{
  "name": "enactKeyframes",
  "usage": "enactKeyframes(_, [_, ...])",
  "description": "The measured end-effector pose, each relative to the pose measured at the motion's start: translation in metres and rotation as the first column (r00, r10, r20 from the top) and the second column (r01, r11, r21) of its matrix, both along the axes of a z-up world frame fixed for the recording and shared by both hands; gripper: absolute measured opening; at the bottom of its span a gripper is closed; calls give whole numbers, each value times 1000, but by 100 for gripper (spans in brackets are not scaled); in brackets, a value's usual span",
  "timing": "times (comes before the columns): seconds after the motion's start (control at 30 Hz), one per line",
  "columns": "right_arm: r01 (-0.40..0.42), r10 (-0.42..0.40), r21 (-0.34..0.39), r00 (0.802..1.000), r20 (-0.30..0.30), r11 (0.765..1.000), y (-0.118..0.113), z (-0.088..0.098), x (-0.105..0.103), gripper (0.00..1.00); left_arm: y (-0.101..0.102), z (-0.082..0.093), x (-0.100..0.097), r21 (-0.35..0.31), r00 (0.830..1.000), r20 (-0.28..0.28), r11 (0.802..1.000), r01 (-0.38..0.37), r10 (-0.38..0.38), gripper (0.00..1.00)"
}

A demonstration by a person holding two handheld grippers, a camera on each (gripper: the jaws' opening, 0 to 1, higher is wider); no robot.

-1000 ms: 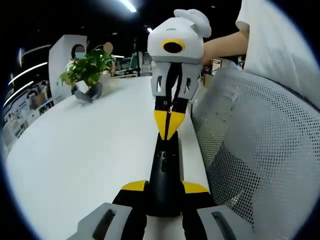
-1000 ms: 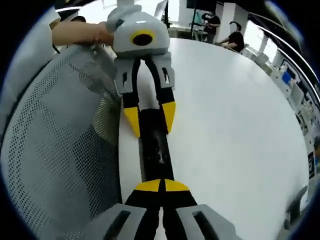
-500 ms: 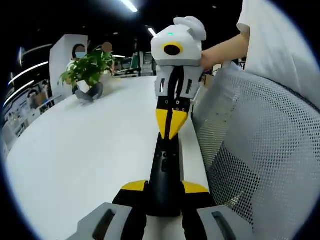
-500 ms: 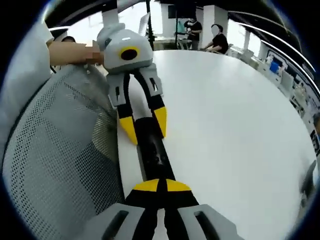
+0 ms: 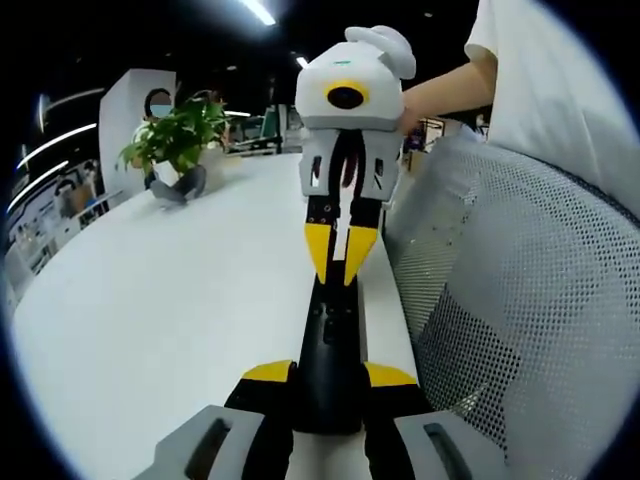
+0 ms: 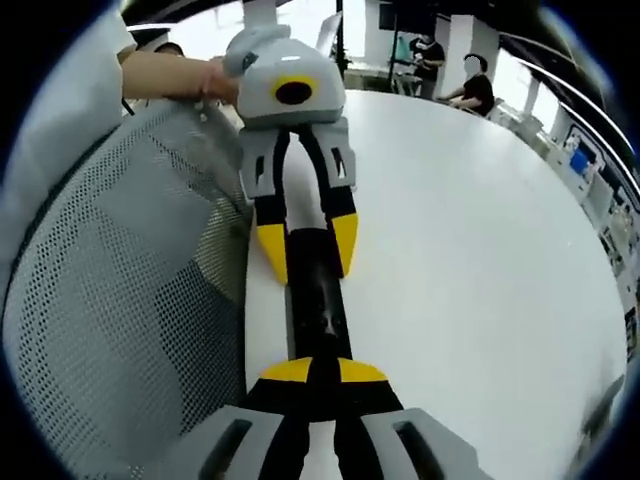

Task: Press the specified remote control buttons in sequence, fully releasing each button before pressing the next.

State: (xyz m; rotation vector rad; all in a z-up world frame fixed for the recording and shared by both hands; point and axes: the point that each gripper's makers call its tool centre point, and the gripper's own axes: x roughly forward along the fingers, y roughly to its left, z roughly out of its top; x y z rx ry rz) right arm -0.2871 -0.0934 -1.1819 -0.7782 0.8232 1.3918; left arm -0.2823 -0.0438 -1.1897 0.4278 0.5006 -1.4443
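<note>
A long black remote (image 5: 330,340) lies along the edge of a white table (image 5: 170,300). In the left gripper view, my left gripper (image 5: 330,372) is shut on its near end, one yellow tip on each side. My right gripper (image 5: 338,255) comes in from the top, its yellow tips narrowly parted at the remote's far end. In the right gripper view the remote (image 6: 318,300) runs up from my right gripper (image 6: 323,370), whose tips sit a little apart over its end. Beyond it, the left gripper (image 6: 308,250) straddles the remote.
A grey mesh chair back (image 5: 520,300) (image 6: 120,300) stands right against the table edge beside the remote. A potted plant (image 5: 175,140) sits far back on the table. A person's white sleeve (image 5: 560,90) is above the chair. Other people sit at the table's (image 6: 470,250) far side.
The right gripper's yellow tips, closed together on the remote before, now stand slightly apart. The left gripper keeps its hold and the remote has not moved.
</note>
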Motion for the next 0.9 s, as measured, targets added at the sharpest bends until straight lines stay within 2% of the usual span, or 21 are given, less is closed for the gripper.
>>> enactKeyframes(0.1, [-12,12,-28,1000,-7,1000,1,0,1,4,-1,0,0,-1,1000,6,1000,0,0,25])
enactKeyframes(0.2, [-21,19,-99,1000,-17,995,0,-2,1,4,-1,0,0,0,1000,5,1000,-3,3,25])
enactKeyframes(0.3, [-59,59,-157,998,-2,986,1,-3,0,4,-2,1,0,0,1000,6,1000,-1,1,25])
enactKeyframes(0.37, [-40,40,-150,999,-7,988,0,-3,0,4,-3,1,-1,-2,1000,6,1000,0,0,25])
enactKeyframes(0.43, [3,-5,-94,1000,-22,996,1,-2,0,4,-3,1,-1,-2,1000,6,1000,-1,1,25])
enactKeyframes(0.53, [-8,5,59,999,43,998,-1,0,0,4,-2,1,-1,-2,1000,6,1000,-3,3,25])
enactKeyframes(0.6, [17,-24,131,998,53,991,-1,1,0,4,-2,1,-1,-2,1000,6,1000,-3,3,25])
enactKeyframes(0.7, [19,-29,154,998,61,988,-2,1,0,5,-2,1,-1,0,1000,8,1000,-2,2,25])
enactKeyframes(0.77, [32,-46,163,996,80,986,-1,2,6,11,-1,1,0,-1,1000,8,1000,-1,1,25])
enactKeyframes(0.83, [43,-42,179,999,-7,983,1,1,1,7,-1,0,0,-1,1000,7,1000,-2,2,25])
enactKeyframes(0.9, [11,-14,176,1000,11,984,2,1,4,7,-1,0,0,-1,1000,7,1000,-3,3,25])
